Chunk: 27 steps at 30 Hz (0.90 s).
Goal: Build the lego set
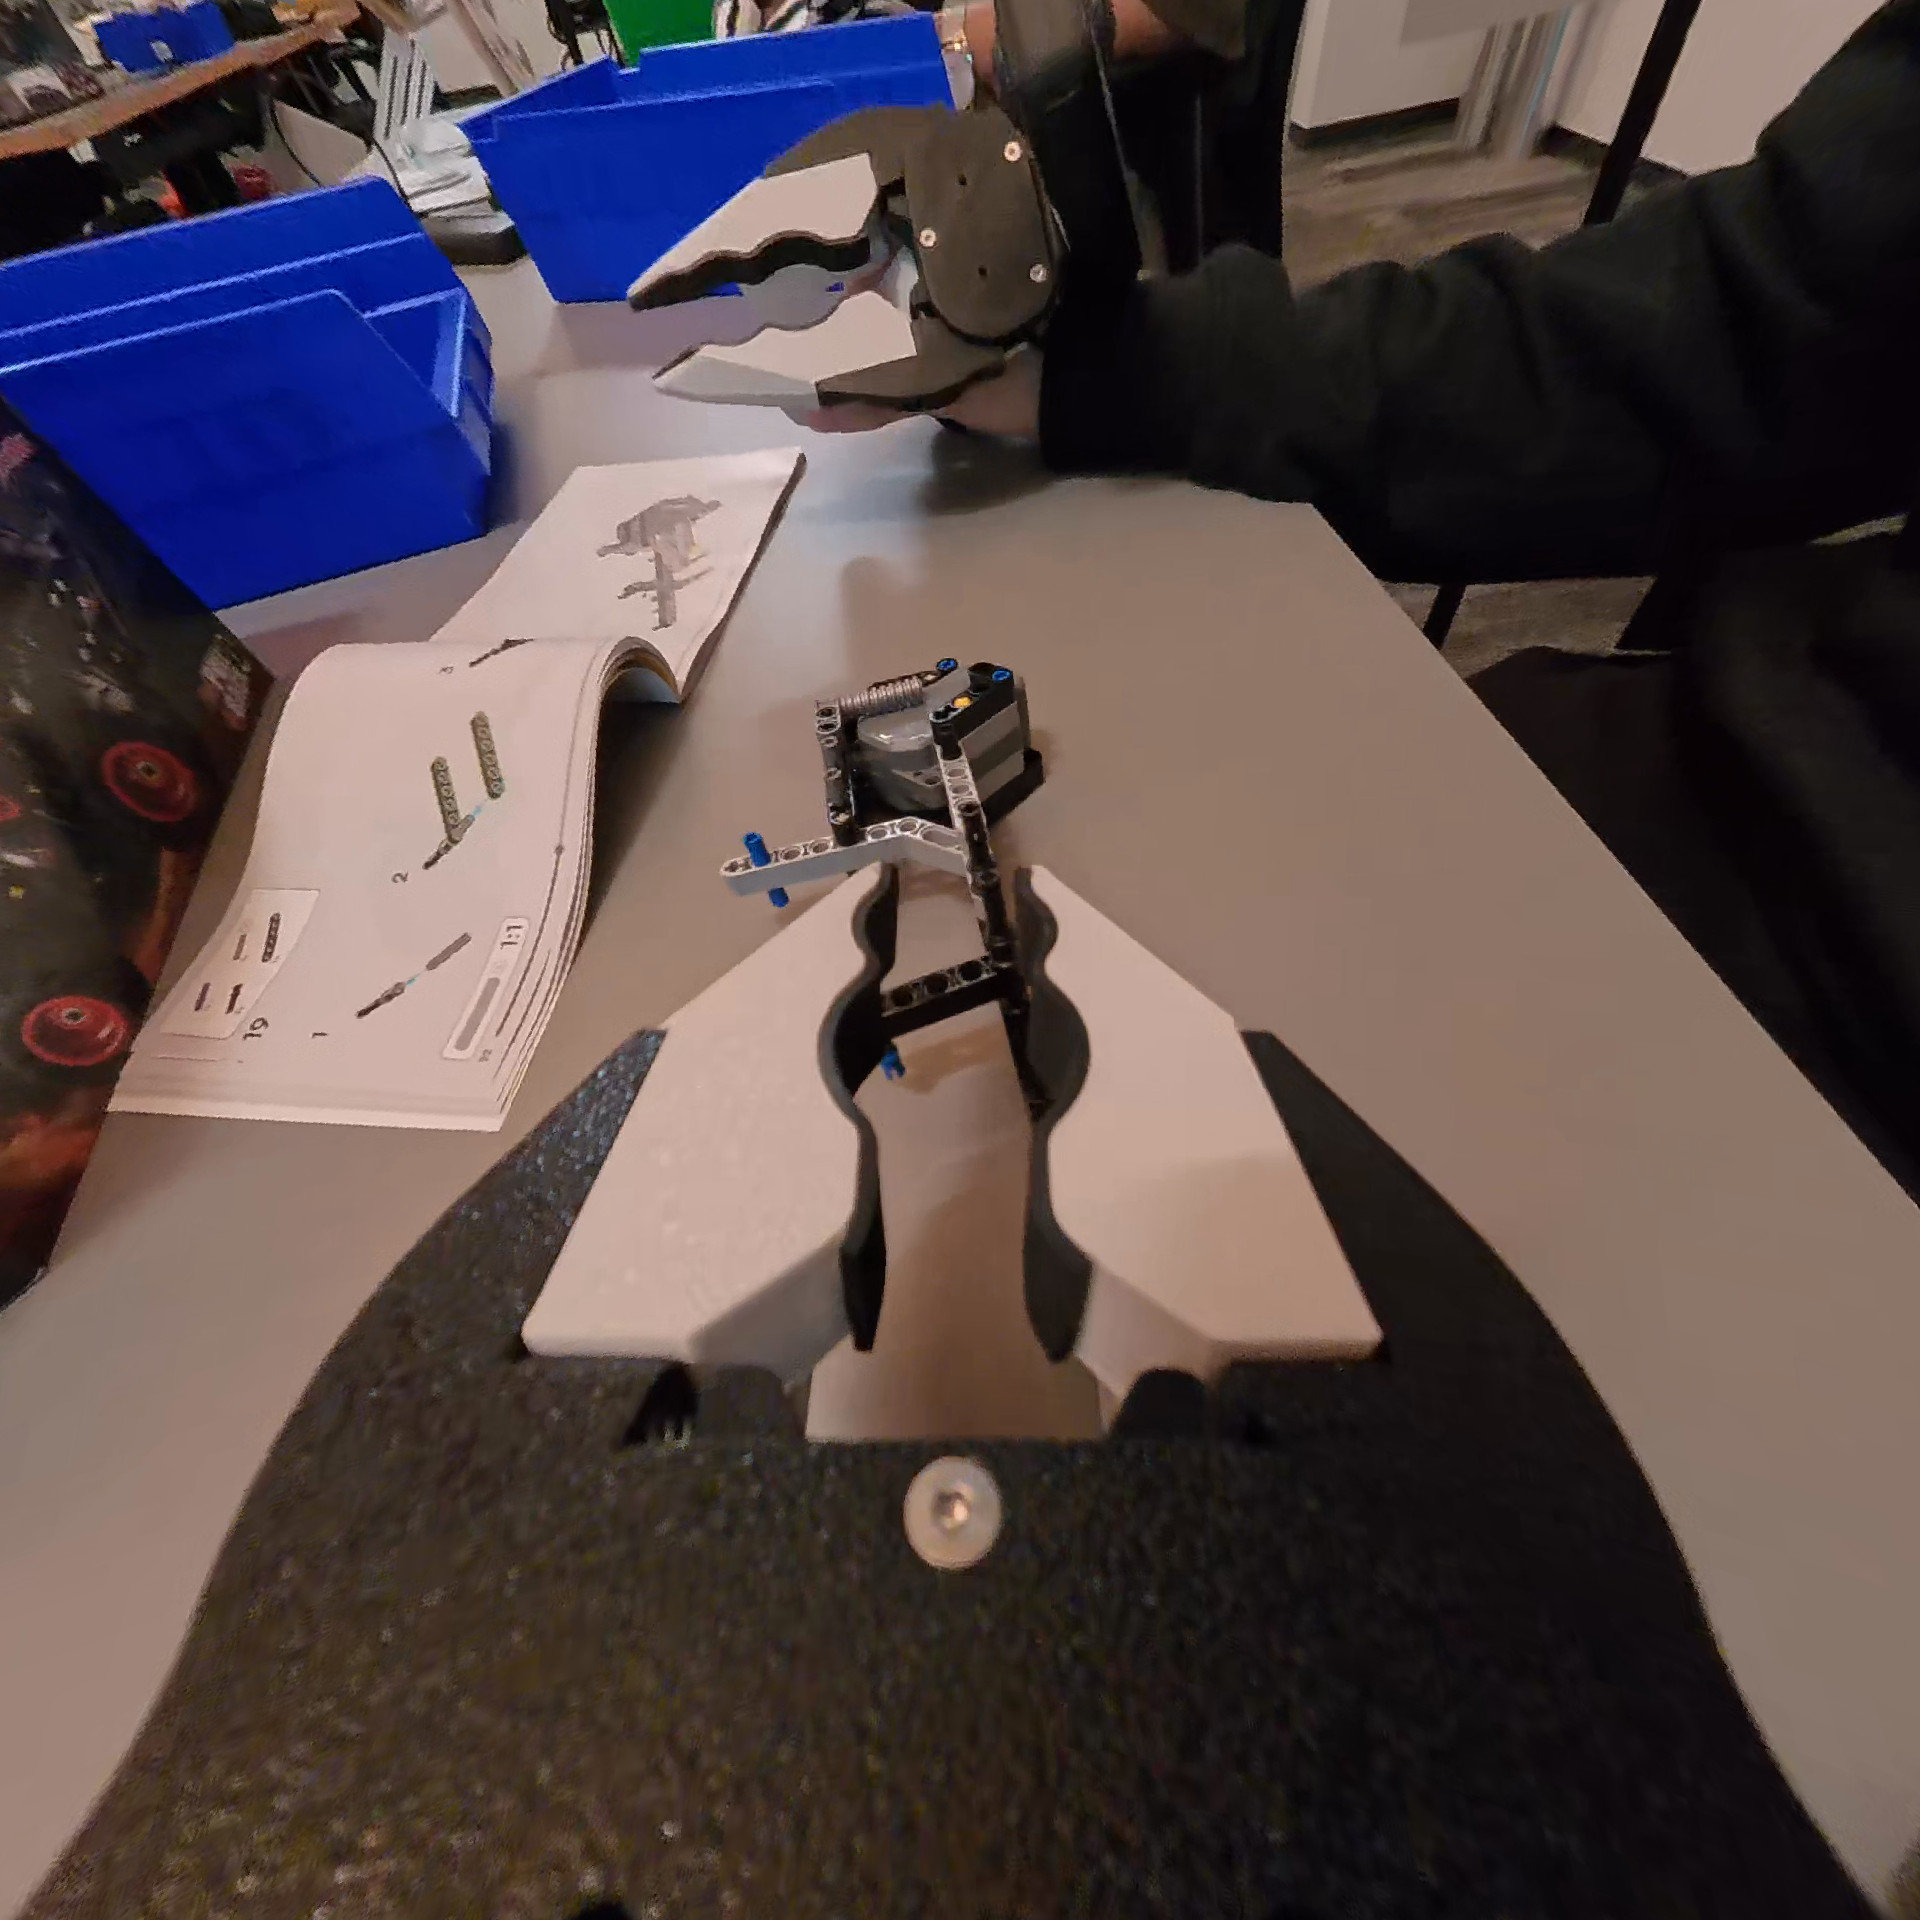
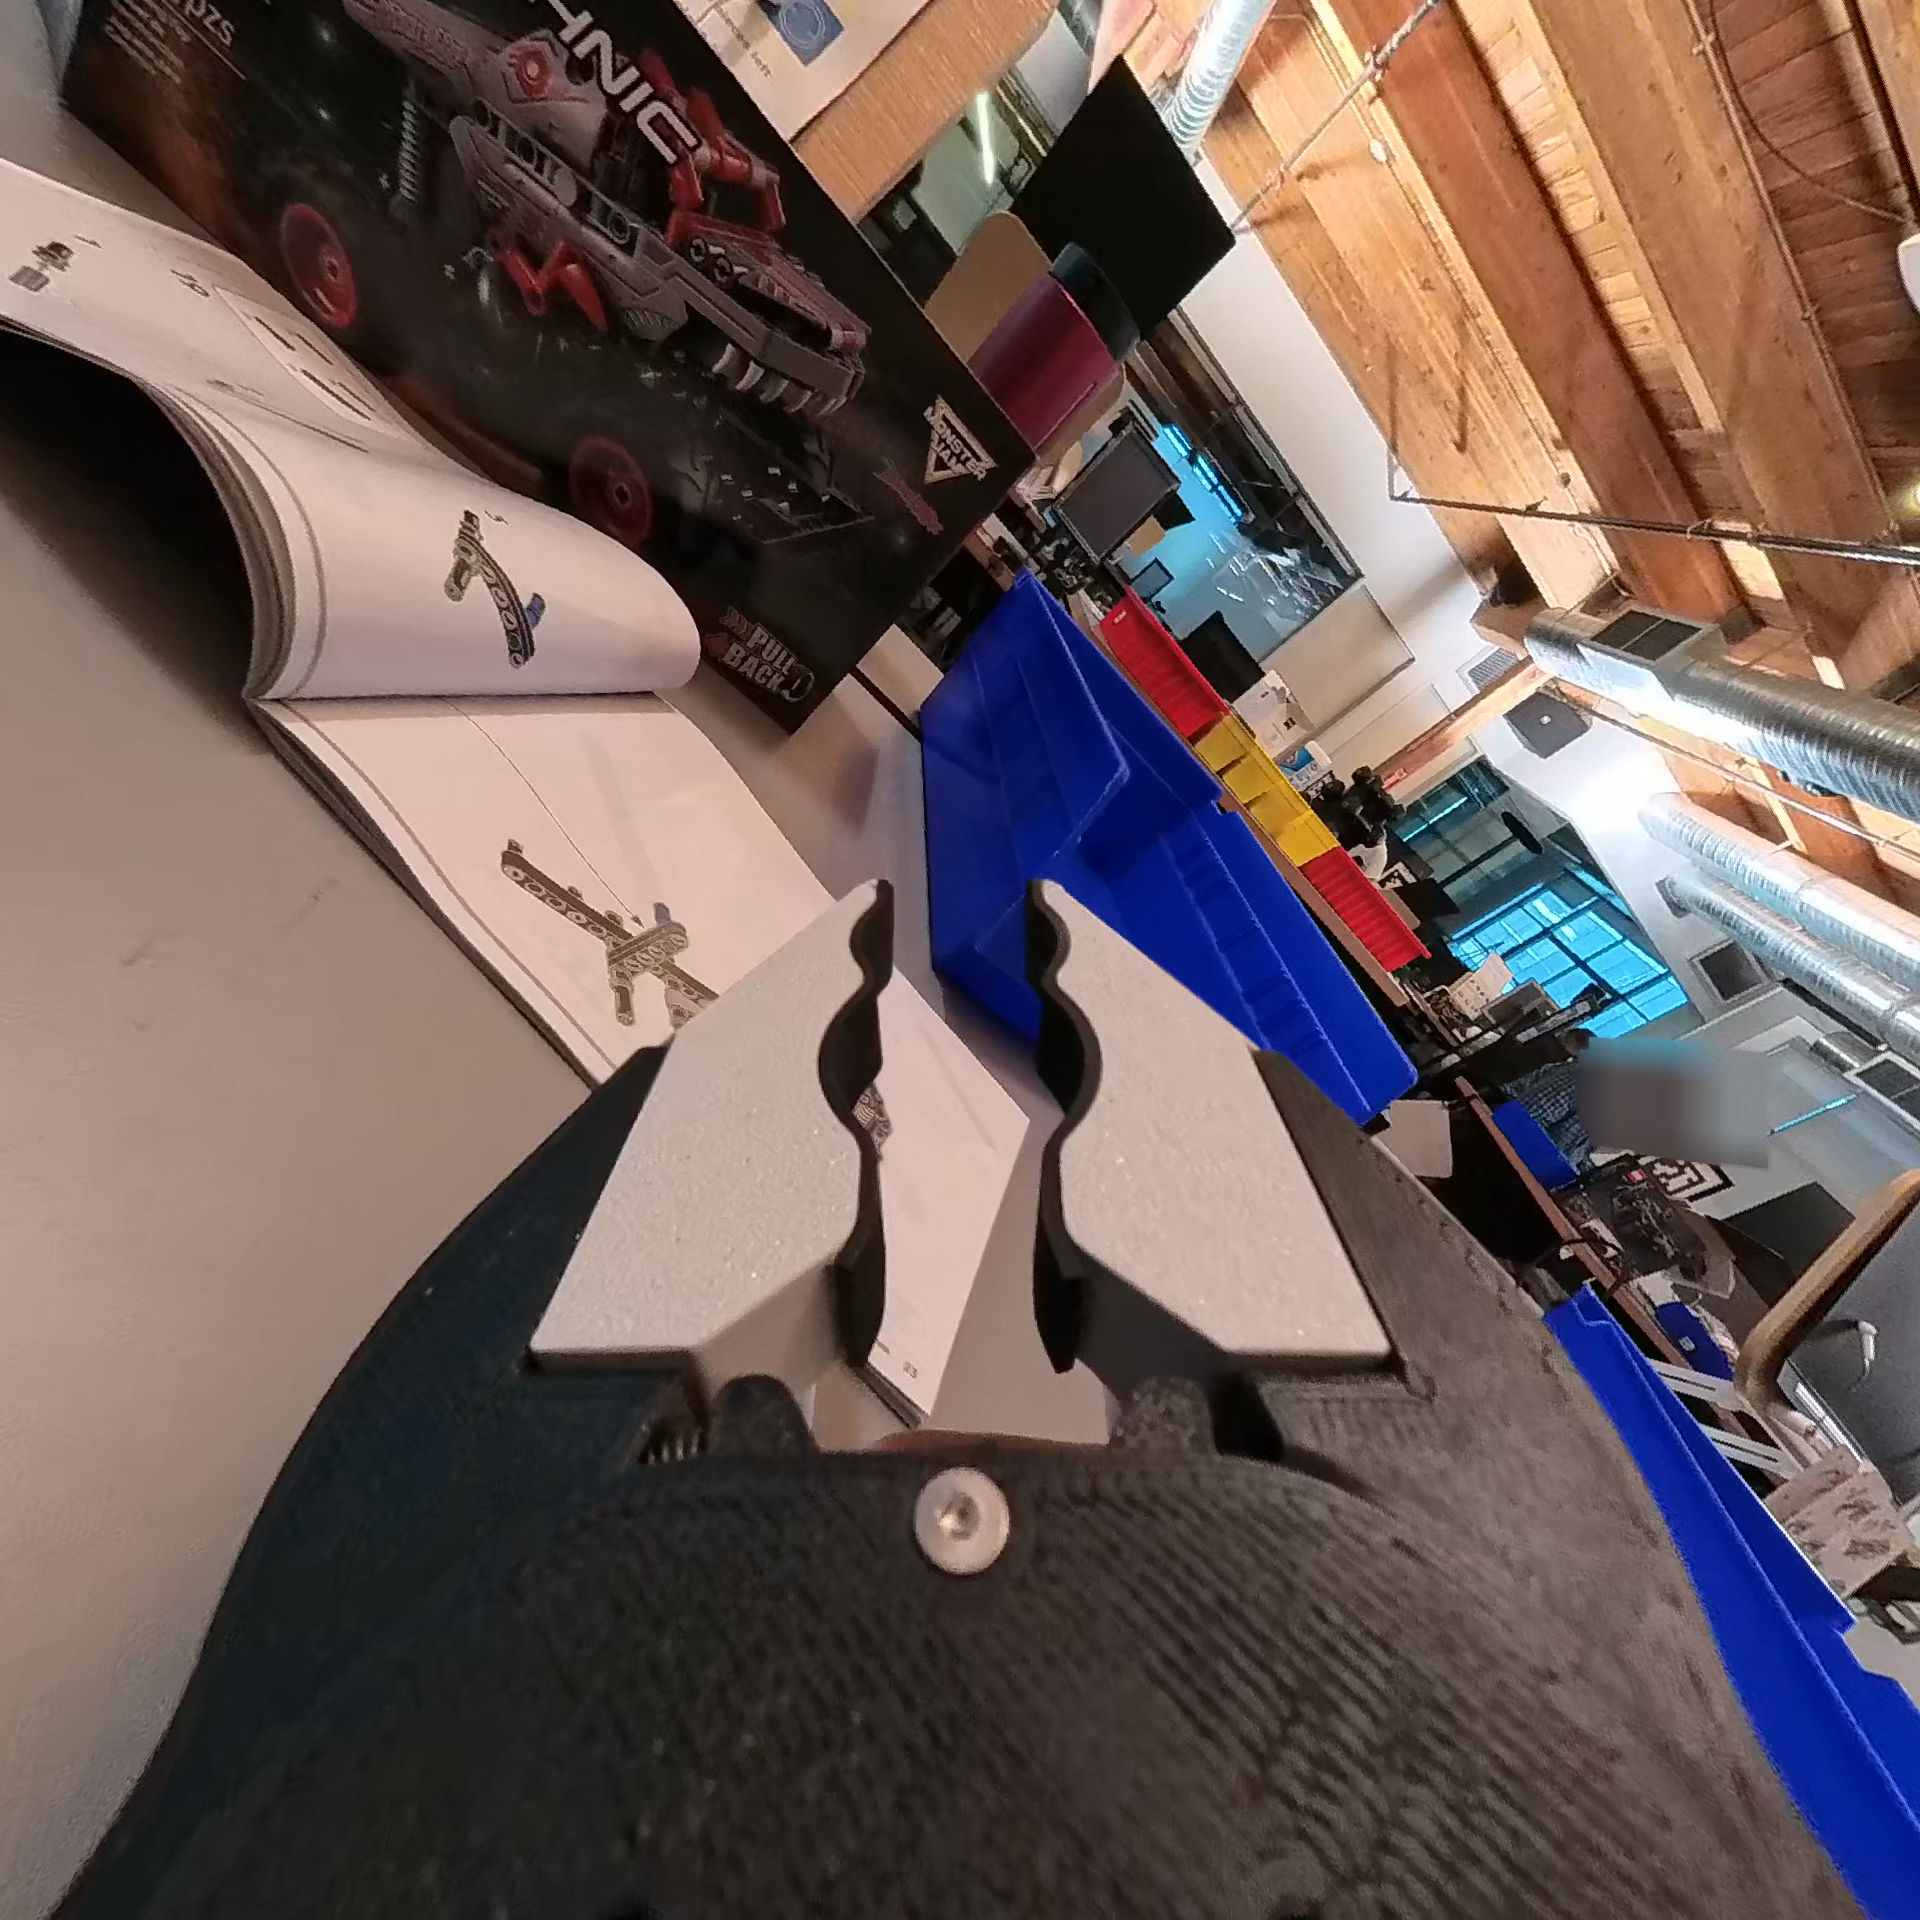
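A partly built lego assembly (image 1: 914, 748) of black and grey beams, with a grey motor block, a spring and blue pins, lies on the grey table (image 1: 1299, 883). My left gripper (image 1: 956, 883) is closed around its near black frame, with the cross beam spanning between the fingers. My right gripper (image 2: 961, 904) is open and empty. It is tilted on its side above the open instruction booklet (image 2: 582, 831) and points at a blue bin (image 2: 1091, 852). It also shows in the left wrist view (image 1: 665, 332), held in the air by a hand in a black sleeve, beyond the assembly.
The instruction booklet (image 1: 416, 852) lies open left of the assembly. The dark set box (image 1: 83, 831) stands at the far left. Two blue bins (image 1: 260, 416) (image 1: 707, 177) stand at the back of the table. The table's right edge runs close to the assembly. Across from one pair of fingers to the other is roughly 30 cm.
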Available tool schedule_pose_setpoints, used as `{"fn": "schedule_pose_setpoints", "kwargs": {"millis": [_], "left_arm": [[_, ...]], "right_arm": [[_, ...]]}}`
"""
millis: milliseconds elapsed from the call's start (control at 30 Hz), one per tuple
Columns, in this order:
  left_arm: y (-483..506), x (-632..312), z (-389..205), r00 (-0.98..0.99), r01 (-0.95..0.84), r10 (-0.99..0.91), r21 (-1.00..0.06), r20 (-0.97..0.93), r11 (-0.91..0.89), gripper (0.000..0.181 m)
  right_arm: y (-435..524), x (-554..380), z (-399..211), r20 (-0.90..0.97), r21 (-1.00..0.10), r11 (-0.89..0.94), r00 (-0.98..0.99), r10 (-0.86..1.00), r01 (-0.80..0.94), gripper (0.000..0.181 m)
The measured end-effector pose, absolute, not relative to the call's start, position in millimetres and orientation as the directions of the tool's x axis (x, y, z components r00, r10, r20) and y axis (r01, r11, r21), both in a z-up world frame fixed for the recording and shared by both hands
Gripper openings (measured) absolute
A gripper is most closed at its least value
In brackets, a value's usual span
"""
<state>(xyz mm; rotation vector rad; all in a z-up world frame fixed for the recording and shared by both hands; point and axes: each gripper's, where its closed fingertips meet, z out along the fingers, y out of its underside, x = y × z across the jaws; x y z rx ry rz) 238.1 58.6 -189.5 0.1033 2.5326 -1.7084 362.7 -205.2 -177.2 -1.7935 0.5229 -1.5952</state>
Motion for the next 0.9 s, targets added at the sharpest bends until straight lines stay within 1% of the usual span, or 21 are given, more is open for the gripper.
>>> {"fn": "schedule_pose_setpoints", "kwargs": {"millis": [67, 100, 167, 200, 233, 267, 400, 433, 500, 567, 667, 733, 833, 867, 900], "left_arm": [[60, 240, -190, -0.993, 0.106, -0.005, -0.919, -0.116, 0.379, 0.020], [60, 242, -189, -0.992, 0.110, -0.013, -0.920, -0.124, 0.375, 0.021], [60, 247, -186, -0.988, 0.118, -0.048, -0.927, -0.144, 0.357, 0.021], [60, 251, -185, -0.985, 0.124, -0.071, -0.926, -0.160, 0.357, 0.022], [62, 254, -184, -0.980, 0.129, -0.094, -0.923, -0.174, 0.363, 0.022], [62, 257, -183, -0.977, 0.132, -0.110, -0.921, -0.184, 0.366, 0.023], [55, 257, -163, -0.972, 0.143, -0.137, -0.945, -0.190, 0.295, 0.022], [51, 259, -160, -0.971, 0.138, -0.146, -0.947, -0.187, 0.290, 0.021], [40, 267, -153, -0.968, 0.107, -0.184, -0.942, -0.172, 0.319, 0.020], [22, 274, -146, -0.971, 0.054, -0.196, -0.922, -0.138, 0.383, 0.020], [-21, 275, -132, -0.984, 0.056, -0.118, -0.860, -0.133, 0.507, 0.024], [-55, 280, -131, -0.988, 0.075, -0.063, -0.792, -0.142, 0.606, 0.033], [-103, 294, -152, -0.988, 0.131, 0.046, -0.637, -0.148, 0.760, 0.045], [-116, 300, -162, -0.984, 0.165, 0.092, -0.585, -0.151, 0.794, 0.050], [-129, 305, -173, -0.980, 0.191, 0.131, -0.536, -0.149, 0.822, 0.053]], "right_arm": [[-208, 362, -177, 0.703, -0.710, -0.693, 0.184, -0.687, 0.124, 0.024], [-208, 362, -181, 0.716, -0.691, -0.715, 0.237, -0.657, 0.106, 0.026], [-218, 354, -206, 0.712, -0.608, -0.794, 0.423, -0.561, -0.030, 0.032], [-232, 351, -211, 0.708, -0.568, -0.818, 0.449, -0.545, -0.096, 0.037], [-246, 350, -208, 0.716, -0.558, -0.820, 0.424, -0.554, -0.129, 0.041], [-254, 347, -208, 0.701, -0.572, -0.808, 0.427, -0.571, -0.141, 0.044], [-257, 337, -215, 0.553, -0.706, -0.692, 0.491, -0.673, -0.153, 0.044], [-257, 335, -219, 0.519, -0.715, -0.678, 0.519, -0.679, -0.171, 0.046], [-262, 337, -214, 0.527, -0.717, -0.674, 0.496, -0.690, -0.176, 0.053], [-264, 337, -210, 0.512, -0.734, -0.654, 0.483, -0.710, -0.184, 0.052], [-263, 338, -207, 0.454, -0.785, -0.592, 0.479, -0.751, -0.184, 0.049], [-262, 340, -207, 0.421, -0.811, -0.555, 0.476, -0.772, -0.183, 0.048], [-261, 348, -207, 0.346, -0.866, -0.465, 0.452, -0.822, -0.182, 0.046], [-258, 350, -209, 0.331, -0.866, -0.463, 0.477, -0.814, -0.190, 0.044], [-255, 350, -212, 0.336, -0.853, -0.486, 0.512, -0.791, -0.191, 0.046]]}}
